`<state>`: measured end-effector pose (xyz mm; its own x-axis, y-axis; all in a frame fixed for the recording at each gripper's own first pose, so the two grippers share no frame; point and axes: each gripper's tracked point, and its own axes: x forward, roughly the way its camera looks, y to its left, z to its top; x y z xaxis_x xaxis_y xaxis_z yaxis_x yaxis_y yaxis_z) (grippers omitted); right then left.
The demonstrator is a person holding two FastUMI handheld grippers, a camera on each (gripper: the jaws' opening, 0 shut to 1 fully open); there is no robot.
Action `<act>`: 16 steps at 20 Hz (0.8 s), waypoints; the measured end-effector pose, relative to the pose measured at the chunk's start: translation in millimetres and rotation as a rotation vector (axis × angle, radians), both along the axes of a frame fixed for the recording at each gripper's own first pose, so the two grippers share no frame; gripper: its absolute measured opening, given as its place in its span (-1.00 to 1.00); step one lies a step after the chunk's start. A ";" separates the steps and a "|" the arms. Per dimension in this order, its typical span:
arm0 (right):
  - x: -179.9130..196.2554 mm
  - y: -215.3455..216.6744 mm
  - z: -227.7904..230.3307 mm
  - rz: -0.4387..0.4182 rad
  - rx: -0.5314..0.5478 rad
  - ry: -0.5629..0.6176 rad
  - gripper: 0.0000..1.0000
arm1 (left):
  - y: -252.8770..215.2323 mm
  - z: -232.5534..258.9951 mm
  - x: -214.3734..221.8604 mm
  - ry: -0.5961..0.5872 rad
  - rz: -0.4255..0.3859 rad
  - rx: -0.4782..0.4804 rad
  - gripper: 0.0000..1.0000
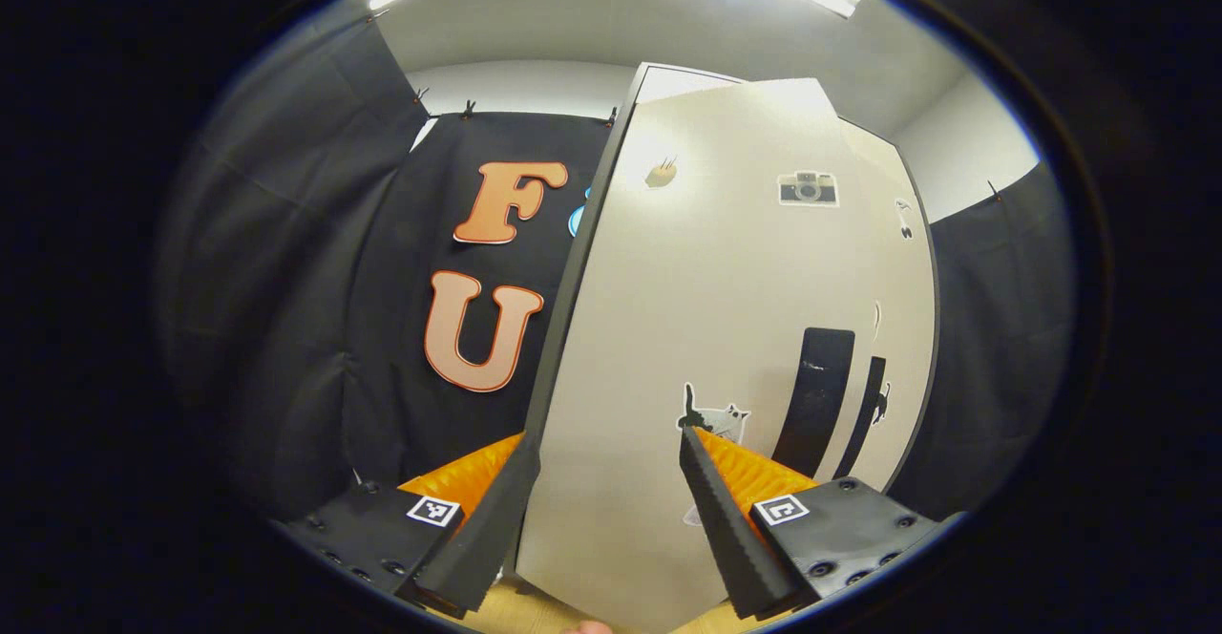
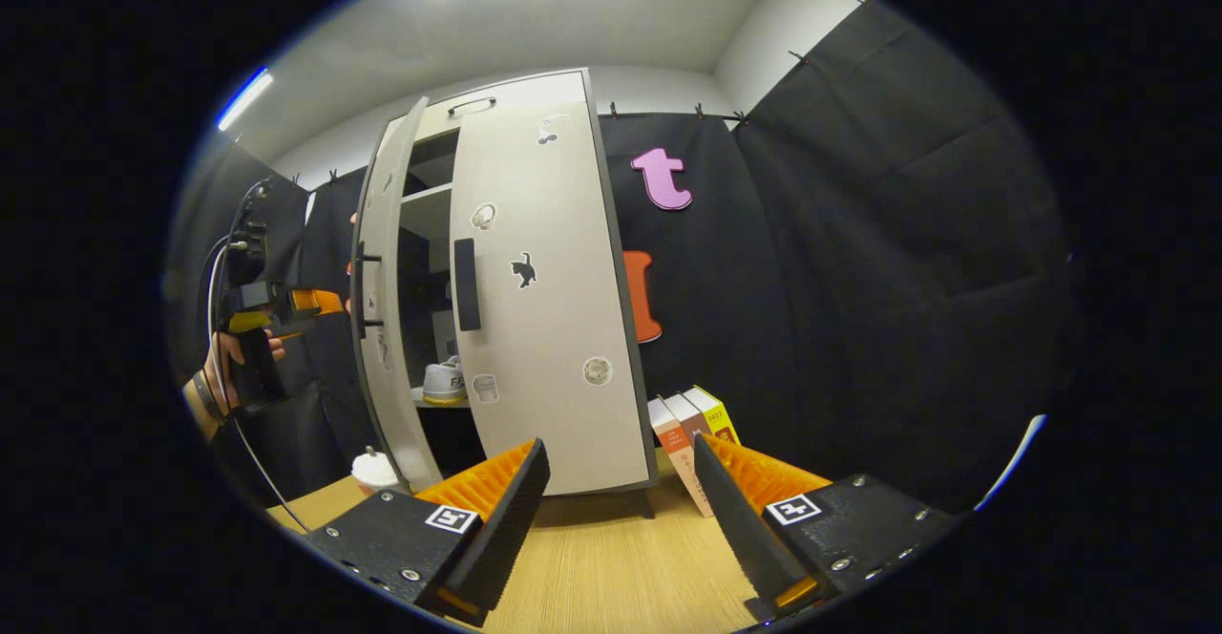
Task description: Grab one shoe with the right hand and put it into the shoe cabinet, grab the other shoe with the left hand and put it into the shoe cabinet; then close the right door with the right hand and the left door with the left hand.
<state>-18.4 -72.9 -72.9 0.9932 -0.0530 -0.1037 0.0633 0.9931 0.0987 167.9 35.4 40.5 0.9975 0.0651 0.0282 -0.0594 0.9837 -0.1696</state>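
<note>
Left door half shut, right door already closed

The left gripper (image 1: 603, 453) gapes wide, its fingers straddling the left door (image 1: 706, 328) edge without clamping. The right gripper (image 2: 621, 467) hangs wide and empty before the shut right door (image 2: 544, 309); its view catches a shoe (image 2: 445, 382) shelved inside, books (image 2: 689, 433) beside the cabinet, and the hand (image 2: 229, 357) holding the left gripper.

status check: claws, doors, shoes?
Both claws open, empty: left claw at the left door, right claw back. Right door shut, left ajar. Shoe shelved inside.
</note>
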 end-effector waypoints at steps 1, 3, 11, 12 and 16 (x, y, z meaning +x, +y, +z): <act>-0.9 -0.9 -2.0 -0.003 0.001 0.004 0.88 | -3.1 2.7 -2.4 -0.005 -0.010 -0.001 0.97; -0.8 1.0 -5.6 -0.003 0.009 0.015 0.88 | -7.9 7.3 -15.6 -0.017 -0.019 0.022 0.99; 14.1 32.7 -6.4 0.070 0.031 0.018 0.88 | -32.3 -26.7 -92.6 0.017 -0.051 0.013 0.92; 16.0 37.4 -8.1 0.082 0.027 0.019 0.88 | -35.3 -36.4 -105.0 0.021 -0.048 0.001 0.97; 19.6 58.6 -20.3 0.128 0.009 0.050 0.88 | -43.7 -86.0 -150.1 0.048 -0.017 0.042 1.00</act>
<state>1.2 -14.3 -93.3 0.9855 0.0744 -0.1527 -0.0584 0.9925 0.1072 17.8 -8.2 -45.5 0.9987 0.0483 -0.0178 -0.0502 0.9908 -0.1257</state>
